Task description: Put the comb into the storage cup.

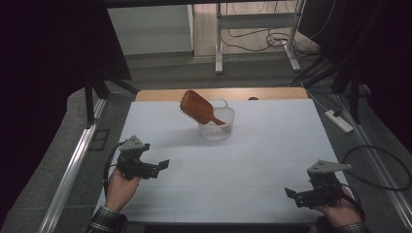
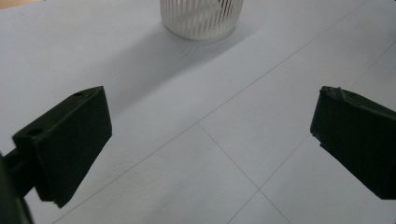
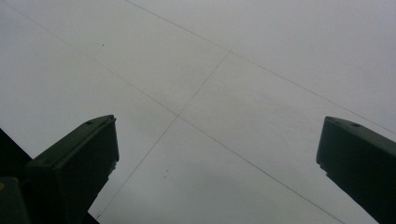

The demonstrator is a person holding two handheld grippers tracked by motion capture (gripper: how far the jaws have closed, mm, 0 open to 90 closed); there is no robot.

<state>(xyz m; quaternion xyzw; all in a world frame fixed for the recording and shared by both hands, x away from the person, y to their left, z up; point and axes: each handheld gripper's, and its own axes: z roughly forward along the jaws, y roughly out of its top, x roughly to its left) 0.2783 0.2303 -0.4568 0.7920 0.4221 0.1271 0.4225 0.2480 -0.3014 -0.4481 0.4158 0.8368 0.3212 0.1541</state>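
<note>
A wooden paddle hairbrush (image 1: 197,107) leans in a white slatted basket (image 1: 217,127) toward the far middle of the white bench (image 1: 272,145) — handle down inside, head sticking up and out over the rim to the left. The left gripper (image 1: 163,165) sits at the near left edge, jaws spread wide with nothing between them, pointing toward the basket (image 2: 201,18). The right gripper (image 1: 290,193) rests at the near right corner — jaws likewise wide apart over bare bench, well away from the basket.
</note>
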